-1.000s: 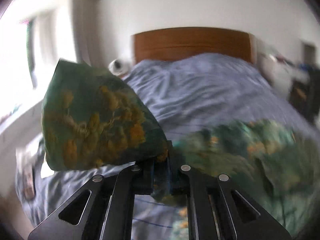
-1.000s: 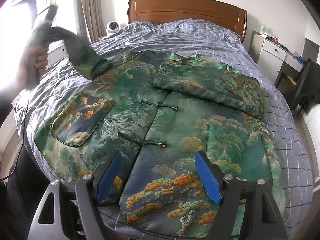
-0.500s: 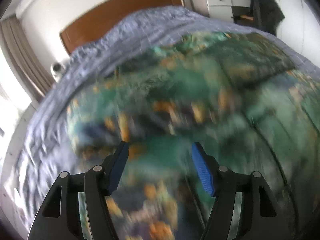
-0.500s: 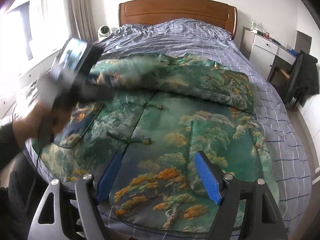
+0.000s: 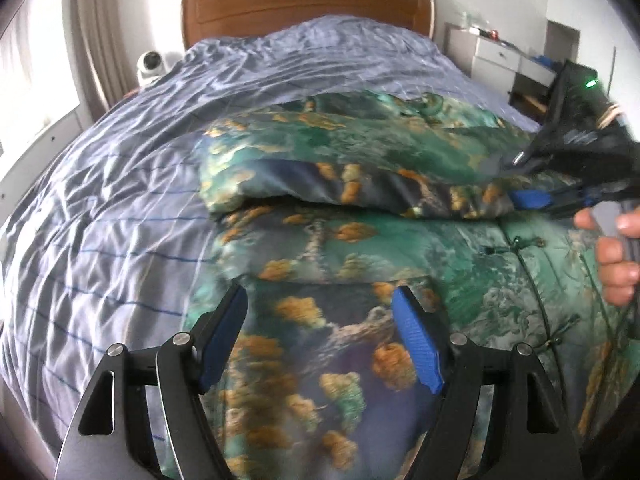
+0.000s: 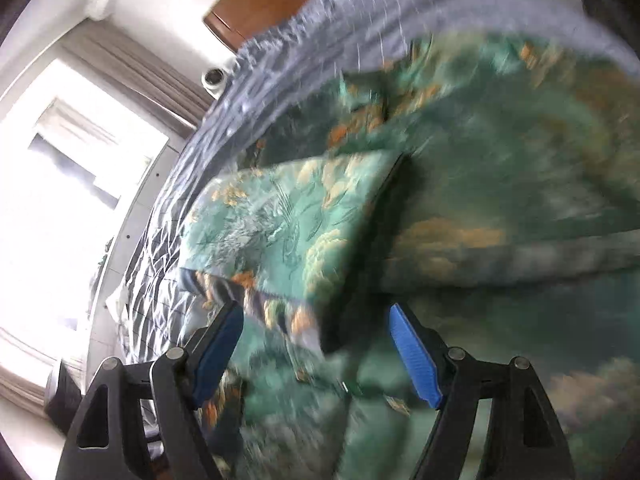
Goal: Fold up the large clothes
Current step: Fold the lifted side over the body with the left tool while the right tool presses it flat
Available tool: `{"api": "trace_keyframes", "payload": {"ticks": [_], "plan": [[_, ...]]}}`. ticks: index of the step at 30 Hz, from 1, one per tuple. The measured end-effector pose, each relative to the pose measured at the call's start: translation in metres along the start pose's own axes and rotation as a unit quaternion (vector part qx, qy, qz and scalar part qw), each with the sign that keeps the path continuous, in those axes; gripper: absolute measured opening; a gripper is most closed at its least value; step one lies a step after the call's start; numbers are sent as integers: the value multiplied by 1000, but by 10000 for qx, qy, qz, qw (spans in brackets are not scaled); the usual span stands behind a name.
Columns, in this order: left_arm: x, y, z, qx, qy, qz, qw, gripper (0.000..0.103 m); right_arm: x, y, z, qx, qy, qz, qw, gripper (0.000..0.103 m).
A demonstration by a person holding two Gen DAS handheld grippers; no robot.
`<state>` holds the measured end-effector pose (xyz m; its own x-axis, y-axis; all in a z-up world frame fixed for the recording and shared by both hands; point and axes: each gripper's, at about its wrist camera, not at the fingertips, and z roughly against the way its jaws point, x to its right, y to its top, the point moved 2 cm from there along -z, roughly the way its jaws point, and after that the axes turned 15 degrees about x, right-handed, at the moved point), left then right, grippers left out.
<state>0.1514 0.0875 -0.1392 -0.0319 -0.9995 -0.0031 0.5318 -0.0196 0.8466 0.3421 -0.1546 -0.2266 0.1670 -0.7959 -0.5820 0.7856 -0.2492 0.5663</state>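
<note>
A large green jacket (image 5: 460, 256) with a gold and orange landscape print lies spread on the bed. Its left sleeve (image 5: 352, 188) is folded across the chest. My left gripper (image 5: 320, 336) is open and empty, hovering over the jacket's lower left pocket area. My right gripper (image 6: 316, 344) is open, tilted, close over the folded sleeve's cuff end (image 6: 288, 224). In the left wrist view the right gripper (image 5: 560, 196) sits at the sleeve's cuff, with the person's hand (image 5: 612, 256) behind it.
The bed has a blue-grey checked cover (image 5: 120, 200) and a wooden headboard (image 5: 304, 4). A small white camera (image 5: 150, 65) stands at the left of the headboard. A white dresser (image 5: 500, 60) is at the right. A bright window (image 6: 60, 200) and curtains are at the left.
My left gripper let go of the sleeve, which now lies across the chest, and pulled back to the lower left. My right gripper swung from the hem to the sleeve cuff.
</note>
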Motion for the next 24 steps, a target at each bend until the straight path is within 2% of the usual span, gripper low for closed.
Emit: {"api": "trace_keyframes", "payload": {"ticks": [1, 2, 3, 5, 8, 10, 13, 17, 18, 19, 22, 24], "plan": [[-6, -1, -2, -33, 27, 58, 10000, 77, 0, -2, -9, -105, -37, 16, 9999, 59], [-10, -1, -5, -63, 63, 117, 9999, 77, -3, -3, -19, -253, -240, 141, 9993, 28], [-13, -2, -6, -75, 85, 162, 9998, 77, -7, -2, -23, -303, -472, 314, 9979, 21], [-23, -1, -5, -53, 107, 321, 9994, 77, -23, 7, -16, -57, -489, 596, 9970, 18], [-32, 4, -8, -36, 86, 483, 9988, 77, -53, 43, 12, 701, -520, 1270, 9881, 18], [-36, 9, -13, -73, 71, 526, 9986, 77, -57, 62, 16, 820, -574, 1381, 9854, 18], [-43, 20, -28, -181, -6, 567, 9982, 77, -47, 70, -1, 726, -901, 1585, 9806, 18], [-51, 44, -52, -300, -212, 439, 9984, 78, -20, 50, -44, 318, -1412, 1863, 9718, 19], [-52, 51, -58, -314, -228, 376, 9985, 78, -12, 43, -45, 258, -1467, 1895, 9705, 29], [-53, 63, -68, -302, -251, 299, 9988, 78, -8, 40, -49, 245, -1542, 1911, 9691, 31], [-55, 90, -93, -230, -441, 230, 9985, 78, -6, 38, -35, 363, -1541, 1813, 9706, 40], [-55, 105, -116, -204, -504, 205, 9983, 75, -13, 40, -13, 588, -1615, 1914, 9664, 42]]}}
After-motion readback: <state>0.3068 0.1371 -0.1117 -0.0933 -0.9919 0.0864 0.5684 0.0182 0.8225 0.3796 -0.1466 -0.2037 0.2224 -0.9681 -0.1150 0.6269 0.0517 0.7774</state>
